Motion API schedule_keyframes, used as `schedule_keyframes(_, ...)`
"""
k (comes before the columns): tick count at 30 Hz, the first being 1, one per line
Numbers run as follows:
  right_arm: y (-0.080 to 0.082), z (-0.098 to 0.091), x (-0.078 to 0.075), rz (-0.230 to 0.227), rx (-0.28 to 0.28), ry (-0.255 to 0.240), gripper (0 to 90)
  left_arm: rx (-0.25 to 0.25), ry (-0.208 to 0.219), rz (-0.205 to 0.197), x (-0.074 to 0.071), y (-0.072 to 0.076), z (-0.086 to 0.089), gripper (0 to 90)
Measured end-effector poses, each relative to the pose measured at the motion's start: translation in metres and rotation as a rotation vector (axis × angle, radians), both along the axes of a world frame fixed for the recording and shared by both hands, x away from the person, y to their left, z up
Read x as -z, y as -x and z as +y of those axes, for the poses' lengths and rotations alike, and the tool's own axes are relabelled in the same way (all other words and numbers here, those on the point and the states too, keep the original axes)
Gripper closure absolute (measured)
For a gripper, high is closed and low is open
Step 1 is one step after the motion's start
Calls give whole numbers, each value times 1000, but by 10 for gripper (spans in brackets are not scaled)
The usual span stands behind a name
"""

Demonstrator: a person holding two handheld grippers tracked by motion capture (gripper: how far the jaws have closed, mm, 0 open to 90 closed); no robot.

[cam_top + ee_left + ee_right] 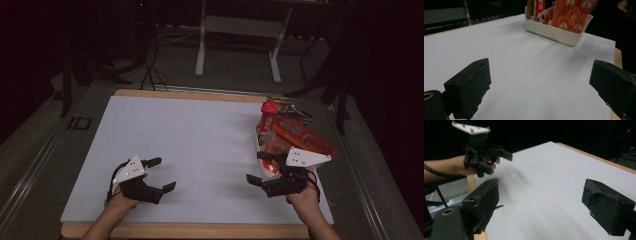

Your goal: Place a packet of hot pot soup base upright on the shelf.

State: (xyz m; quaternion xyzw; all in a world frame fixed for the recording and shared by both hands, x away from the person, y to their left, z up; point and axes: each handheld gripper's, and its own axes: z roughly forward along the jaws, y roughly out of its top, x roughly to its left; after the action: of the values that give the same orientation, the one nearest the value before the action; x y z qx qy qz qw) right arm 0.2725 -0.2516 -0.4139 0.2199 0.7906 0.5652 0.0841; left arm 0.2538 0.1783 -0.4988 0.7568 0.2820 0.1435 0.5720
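Two grippers over the white sheet (190, 145): left gripper (160, 175) near the front-left, jaws spread wide on nothing; right gripper (256, 167) front-right, jaws likewise apart and empty, just beside one white tray (554, 31). Tray packed with snack packets (295, 132), orange and red, perhaps four or five — overlapped, dim, hard to count. Packet tops cut off in the left gripper view.

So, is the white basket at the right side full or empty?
Full. The white basket holds upright orange and red snack packets that rise well above its rim and lean over it in the high view.
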Motion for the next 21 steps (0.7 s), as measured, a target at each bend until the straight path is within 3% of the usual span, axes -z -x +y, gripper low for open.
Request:
schedule_keyframes(9, 7, -12, 20, 19, 21, -26, 142, 5, -2, -4, 0, 1, 0, 42)
schedule_keyframes(14, 7, -18, 31, 21, 47, 26, 143, 7, -2, -5, 1, 1, -1, 42)
schedule_keyframes(21, 5, -17, 36, 19, 52, 36, 143, 15, -16, -1, 3, 2, -5, 42)
